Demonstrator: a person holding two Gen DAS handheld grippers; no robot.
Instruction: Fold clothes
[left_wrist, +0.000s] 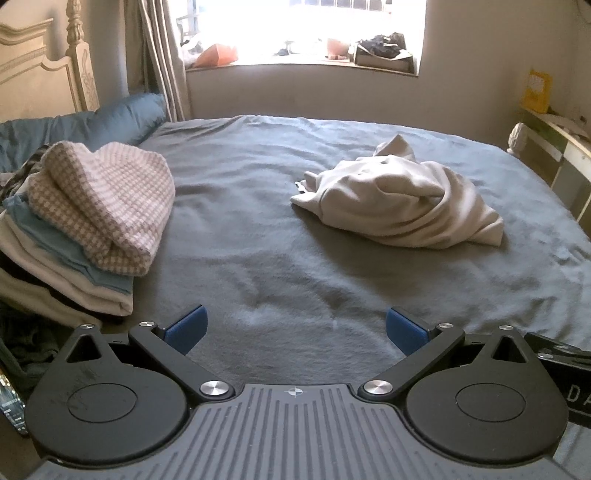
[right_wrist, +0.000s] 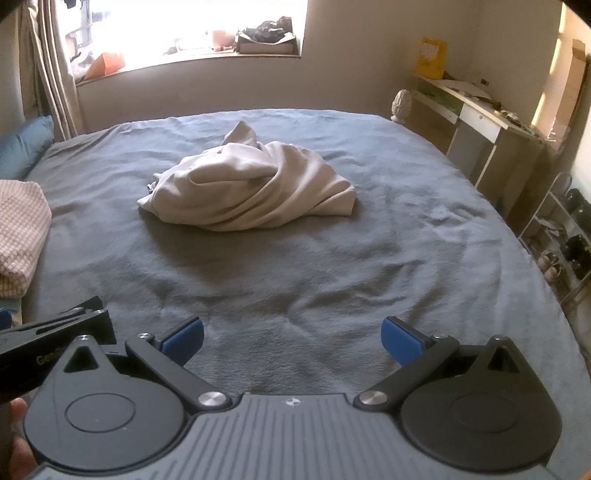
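While both tools hang wide apart and hold nothing, the work stands between garments: a stack of folded clothes (left_wrist: 62, 236) already sits ahead and to the left of the left tool (left_wrist: 295, 328), topped by a checked knit piece (left_wrist: 110, 199), and one crumpled beige garment (left_wrist: 402, 199) waits unfolded on the bed (left_wrist: 258, 258). My reading is that the step in hand is the reach for this next item, not yet begun.

From the left tool, the beige garment lies well ahead and off to the right, with bare grey bedcover between. From the right tool (right_wrist: 291, 338), the same garment (right_wrist: 251, 188) lies well ahead and slightly to the left, again with open cover in between. Neither tool touches it. The blue pads (right_wrist: 184, 336) of each tool stand far apart, jaws fully spread. The left tool's body shows at the lower left edge of the right wrist view, so the two tools sit close beside each other near the bed's edge.

The garment is bunched and twisted into a heap, with a peak rising at its far side and a loose corner trailing toward the left. The next move likely calls for carrying both tools forward, finding two edges or corners in the heap, and pinching them so the cloth can be lifted and spread flat. Which part is a sleeve or hem I cannot tell from this bundle. Soft fabric like this will probably sag and drag when lifted.
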